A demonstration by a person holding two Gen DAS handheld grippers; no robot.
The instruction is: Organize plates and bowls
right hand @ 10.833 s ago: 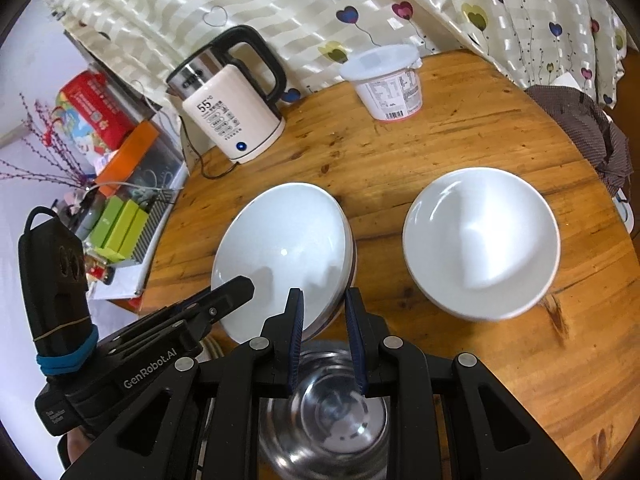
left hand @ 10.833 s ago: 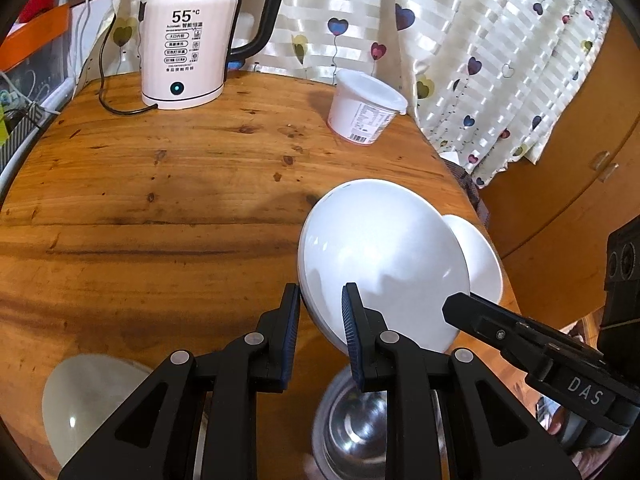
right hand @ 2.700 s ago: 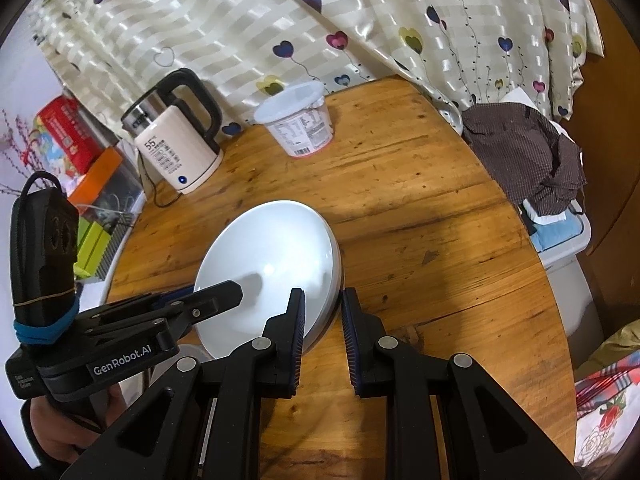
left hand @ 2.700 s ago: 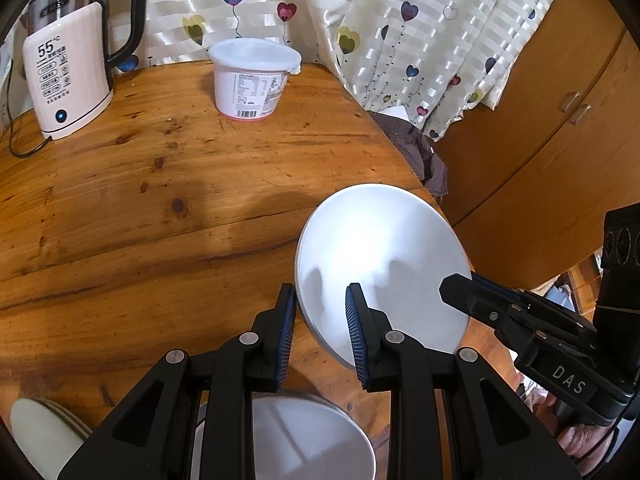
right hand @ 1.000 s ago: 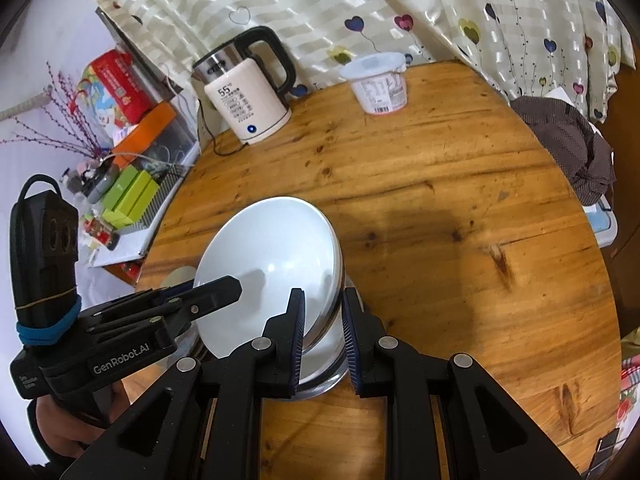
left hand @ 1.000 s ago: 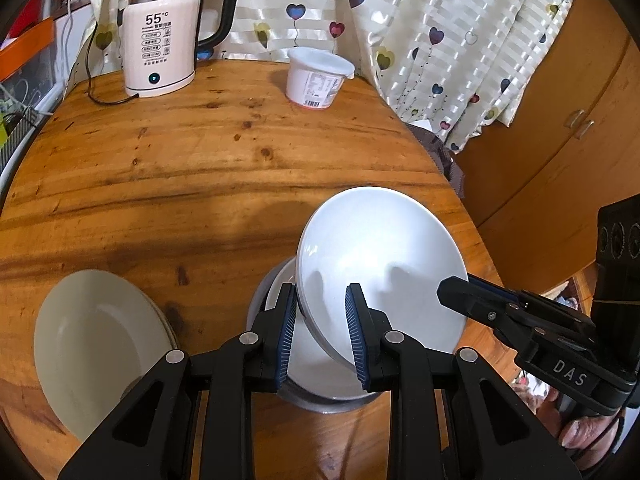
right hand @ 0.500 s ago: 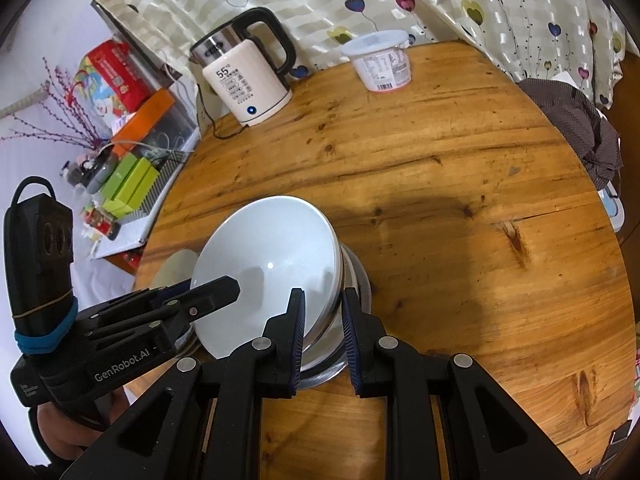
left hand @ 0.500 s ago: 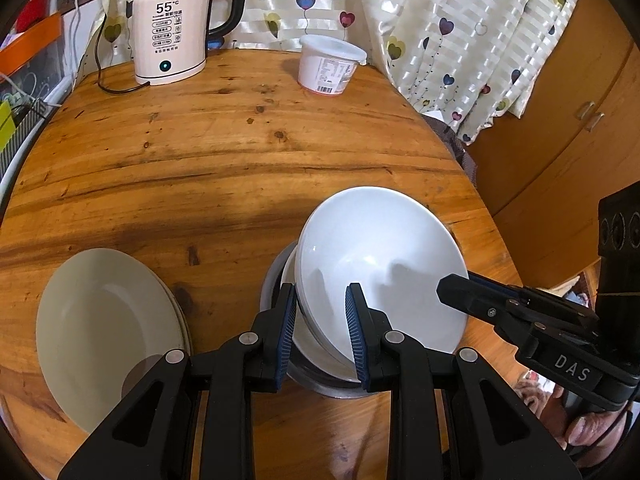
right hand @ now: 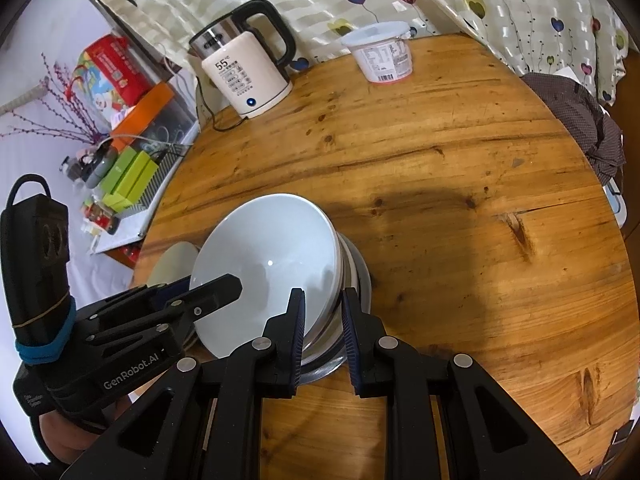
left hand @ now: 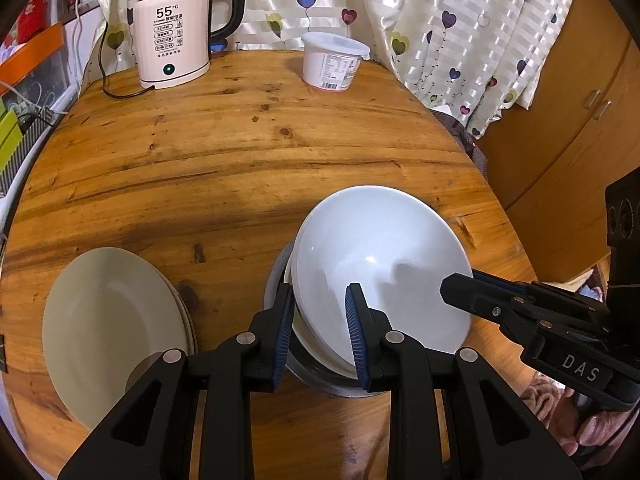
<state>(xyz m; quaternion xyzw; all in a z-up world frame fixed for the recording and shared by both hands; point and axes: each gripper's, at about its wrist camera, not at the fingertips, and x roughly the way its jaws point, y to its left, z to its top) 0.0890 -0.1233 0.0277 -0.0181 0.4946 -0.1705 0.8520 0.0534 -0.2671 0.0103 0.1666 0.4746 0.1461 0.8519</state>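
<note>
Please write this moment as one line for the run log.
left gripper: shut on white bowl rim | right gripper: shut on opposite rim | bowl: tilted over stack in steel bowl | plates: beside

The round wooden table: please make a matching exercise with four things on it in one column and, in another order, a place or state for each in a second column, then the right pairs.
Things:
1. white electric kettle with black handle
2. white plastic tub with lid
3. large white ceramic bowl
4. stack of cream plates

Places or states:
A. tilted, gripped at its rim by both tools, over a steel bowl
B. far edge, showing 55
C. near left, lying flat
D. far edge, near the curtain, right of the kettle

Pairs: 1-B, 2-D, 3-A, 4-C
</note>
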